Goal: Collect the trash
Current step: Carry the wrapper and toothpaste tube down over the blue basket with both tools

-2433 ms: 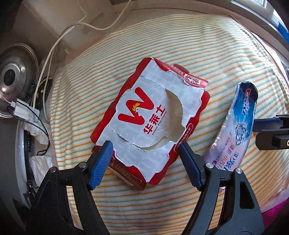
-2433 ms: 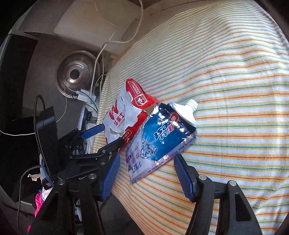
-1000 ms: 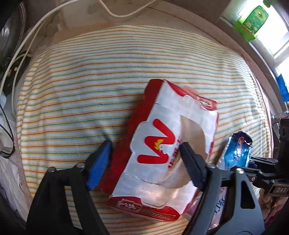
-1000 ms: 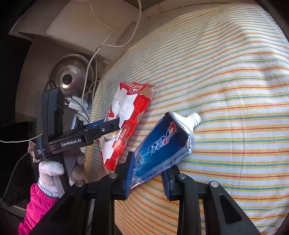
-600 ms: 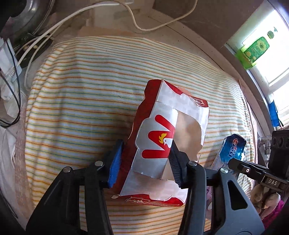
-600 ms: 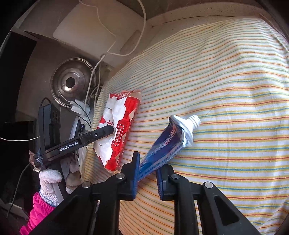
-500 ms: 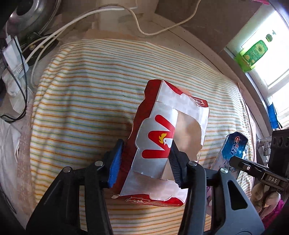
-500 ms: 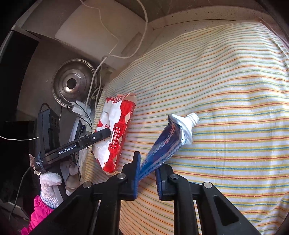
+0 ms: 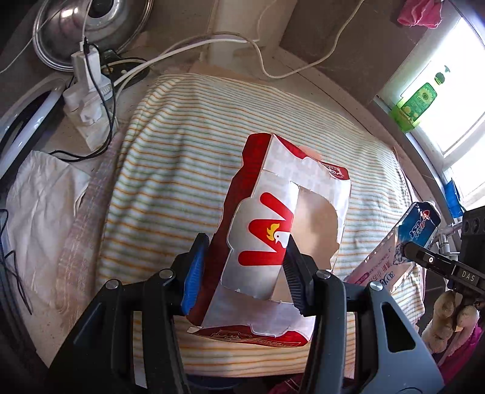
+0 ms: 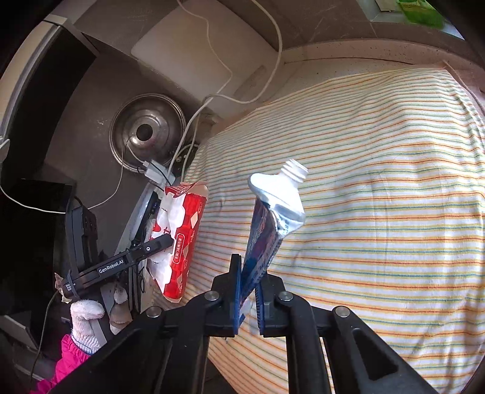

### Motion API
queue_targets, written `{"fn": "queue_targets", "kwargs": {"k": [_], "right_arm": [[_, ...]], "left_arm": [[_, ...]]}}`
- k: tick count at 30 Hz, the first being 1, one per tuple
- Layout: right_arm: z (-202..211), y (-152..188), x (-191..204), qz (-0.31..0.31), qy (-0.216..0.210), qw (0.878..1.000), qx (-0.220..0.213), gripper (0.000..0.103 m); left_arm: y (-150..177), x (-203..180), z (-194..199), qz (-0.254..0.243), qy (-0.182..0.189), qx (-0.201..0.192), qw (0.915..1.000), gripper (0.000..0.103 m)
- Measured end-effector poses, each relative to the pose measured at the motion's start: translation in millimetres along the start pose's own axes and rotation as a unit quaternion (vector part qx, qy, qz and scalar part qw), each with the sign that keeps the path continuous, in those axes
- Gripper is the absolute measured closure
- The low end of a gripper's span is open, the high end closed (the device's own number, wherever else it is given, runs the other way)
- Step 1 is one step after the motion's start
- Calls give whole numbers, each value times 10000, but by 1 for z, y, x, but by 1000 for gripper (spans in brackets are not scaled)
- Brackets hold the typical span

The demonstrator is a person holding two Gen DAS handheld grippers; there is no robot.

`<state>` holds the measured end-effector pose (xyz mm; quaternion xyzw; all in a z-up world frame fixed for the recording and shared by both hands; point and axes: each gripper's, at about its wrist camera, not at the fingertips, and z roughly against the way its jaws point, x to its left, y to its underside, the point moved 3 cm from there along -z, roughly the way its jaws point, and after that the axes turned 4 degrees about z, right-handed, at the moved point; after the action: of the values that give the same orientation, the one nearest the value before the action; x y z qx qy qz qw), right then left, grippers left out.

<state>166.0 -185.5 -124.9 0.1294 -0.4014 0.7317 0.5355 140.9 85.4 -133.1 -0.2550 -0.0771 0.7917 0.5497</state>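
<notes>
My left gripper (image 9: 242, 266) is shut on a flattened red and white food box (image 9: 285, 218) with a big red W and a torn hole, and holds it above the striped cloth (image 9: 188, 169). The box also shows in the right wrist view (image 10: 178, 236), held by the left gripper (image 10: 160, 242). My right gripper (image 10: 248, 291) is shut on a squeezed blue toothpaste tube (image 10: 269, 224) with no cap, lifted off the cloth (image 10: 379, 212). The tube also shows at the right of the left wrist view (image 9: 412, 239).
A steel pot lid (image 9: 91, 27) leans at the back left, with white cables and a plug block (image 9: 88, 100) beside it. A white cloth (image 9: 39, 218) lies left of the striped cloth. A green bottle (image 9: 415, 103) stands on the window sill.
Both grippers have risen and pulled back with their items. The box and the tube are now clear of the cloth, and more of the counter's left side shows.
</notes>
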Motion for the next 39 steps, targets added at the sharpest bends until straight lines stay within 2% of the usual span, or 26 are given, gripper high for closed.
{"fn": "queue_targets", "kwargs": {"k": [8, 17, 27, 39], "right_arm": [[13, 22, 24, 42, -6, 9999, -157, 102], [28, 54, 55, 277, 31, 9993, -238, 102], [30, 96, 82, 427, -52, 9991, 0, 102], [-3, 147, 106, 600, -91, 9970, 482, 102]], "left_arm": [[38, 13, 30, -82, -67, -123, 9999, 54], [84, 32, 52, -105, -184, -165, 9996, 54], [139, 61, 67, 4, -280, -68, 9996, 54], [202, 87, 57, 115, -412, 336, 9985, 54]]}}
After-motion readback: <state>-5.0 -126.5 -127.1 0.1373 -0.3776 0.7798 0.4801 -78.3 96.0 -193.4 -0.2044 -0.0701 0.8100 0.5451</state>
